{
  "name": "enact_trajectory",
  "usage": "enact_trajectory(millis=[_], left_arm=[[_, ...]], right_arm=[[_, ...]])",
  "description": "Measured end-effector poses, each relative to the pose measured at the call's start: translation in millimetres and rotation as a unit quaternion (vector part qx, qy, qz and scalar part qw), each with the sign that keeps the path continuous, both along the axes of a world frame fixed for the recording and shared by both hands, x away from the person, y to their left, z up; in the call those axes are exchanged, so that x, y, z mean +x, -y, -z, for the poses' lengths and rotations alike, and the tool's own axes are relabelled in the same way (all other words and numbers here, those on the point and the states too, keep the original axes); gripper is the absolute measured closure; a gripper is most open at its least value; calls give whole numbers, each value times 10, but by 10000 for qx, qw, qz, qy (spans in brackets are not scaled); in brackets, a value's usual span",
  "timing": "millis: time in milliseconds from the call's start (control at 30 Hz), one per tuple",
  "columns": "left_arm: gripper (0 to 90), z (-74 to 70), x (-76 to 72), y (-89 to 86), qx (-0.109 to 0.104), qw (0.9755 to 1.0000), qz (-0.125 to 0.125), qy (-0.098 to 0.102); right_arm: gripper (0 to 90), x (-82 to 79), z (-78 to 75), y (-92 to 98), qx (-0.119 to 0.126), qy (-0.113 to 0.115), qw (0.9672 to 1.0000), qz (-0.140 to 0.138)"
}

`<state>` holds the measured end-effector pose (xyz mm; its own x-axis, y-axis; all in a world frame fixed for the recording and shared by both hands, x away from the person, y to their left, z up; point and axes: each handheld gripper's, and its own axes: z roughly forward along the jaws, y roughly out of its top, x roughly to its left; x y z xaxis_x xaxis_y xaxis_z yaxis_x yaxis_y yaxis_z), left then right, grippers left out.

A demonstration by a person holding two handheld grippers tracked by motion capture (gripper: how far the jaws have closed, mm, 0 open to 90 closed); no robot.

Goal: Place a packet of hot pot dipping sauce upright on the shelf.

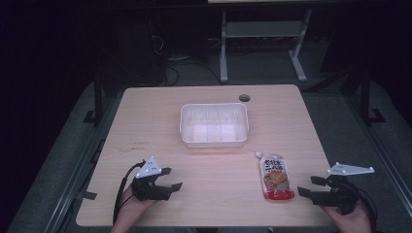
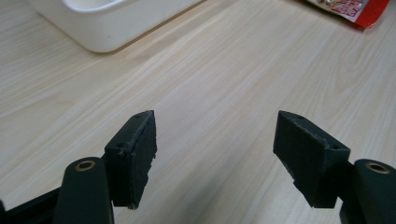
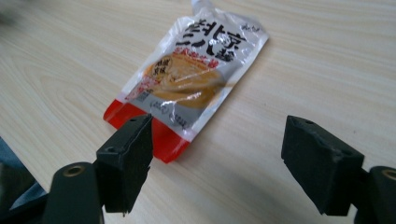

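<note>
A silver and red sauce pouch [image 1: 276, 177] lies flat on the table's right front, spout pointing away from me. In the right gripper view the pouch [image 3: 191, 79] lies just ahead of the jaws. My right gripper [image 1: 310, 186] hovers open to the pouch's right, nothing between its jaws [image 3: 217, 158]. A white plastic bin [image 1: 214, 124] stands empty at the table's middle. My left gripper [image 1: 171, 178] is open near the front left edge, pointing right; in its own view [image 2: 215, 149] bare wood lies between the jaws and the bin's corner [image 2: 107, 28] sits at the top left.
The wooden table [image 1: 145, 121] has a cable hole [image 1: 244, 98] at its far right. Beyond it stand a white desk frame [image 1: 262, 39] and dark floor. A corner of the pouch [image 2: 359, 11] shows top right in the left gripper view.
</note>
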<state>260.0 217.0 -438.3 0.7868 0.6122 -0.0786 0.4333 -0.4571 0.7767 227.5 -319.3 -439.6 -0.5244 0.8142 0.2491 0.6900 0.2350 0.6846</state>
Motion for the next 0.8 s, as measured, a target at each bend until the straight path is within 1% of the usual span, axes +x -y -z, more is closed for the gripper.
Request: enact_trajectory(millis=[67, 100, 133, 267, 300, 333, 367, 400, 467, 500, 567, 633, 667, 700, 733, 800], left_arm=[[302, -29, -10, 75, 98, 9999, 57, 73], [309, -29, -10, 75, 98, 9999, 57, 73], [316, -62, -14, 146, 132, 9997, 149, 131], [317, -98, 4, 325, 184, 9990, 376, 124], [316, -98, 4, 325, 184, 9990, 376, 124], [316, -117, 15, 426, 182, 9986, 482, 122], [316, -117, 15, 426, 182, 9986, 482, 122], [317, -134, 20, 484, 146, 9983, 540, 131], [322, -170, 37, 611, 113, 9976, 655, 169], [322, -170, 37, 611, 113, 9976, 655, 169], [323, -208, 63, 740, 89, 9969, 761, 195], [327, -236, 81, 823, 95, 9962, 839, 193], [327, -236, 81, 823, 95, 9962, 839, 193], [327, -254, 90, 875, 89, 9958, 885, 210], [334, -282, 101, 942, 96, 9951, 955, 218], [341, -312, 111, 1024, 107, 9944, 1026, 234]], right_arm=[[247, 42, -25, -16, -35, 5, 10000, -23], [247, 42, -25, -16, -35, 5, 10000, -23], [249, 96, -58, -30, -94, -17, 9999, -33], [250, 191, -124, -52, -36, -5, 10000, -39], [250, 191, -124, -52, -36, -5, 10000, -39], [260, 253, -164, -58, 116, -45, 9999, -65], [260, 253, -164, -58, 116, -45, 9999, -65], [260, 302, -204, -63, 176, -3, 9998, -48], [260, 351, -234, -71, 205, 22, 9998, -45], [259, 380, -245, -78, 208, 19, 9998, -50], [257, 428, -265, -96, 163, -1, 9998, -84], [262, 480, -288, -119, 148, 1, 9998, -117], [262, 480, -288, -119, 148, 1, 9998, -117], [265, 500, -303, -130, 141, -21, 9998, -120], [267, 547, -325, -146, 93, 8, 9999, -131], [266, 594, -340, -151, 113, -31, 9998, -133]])
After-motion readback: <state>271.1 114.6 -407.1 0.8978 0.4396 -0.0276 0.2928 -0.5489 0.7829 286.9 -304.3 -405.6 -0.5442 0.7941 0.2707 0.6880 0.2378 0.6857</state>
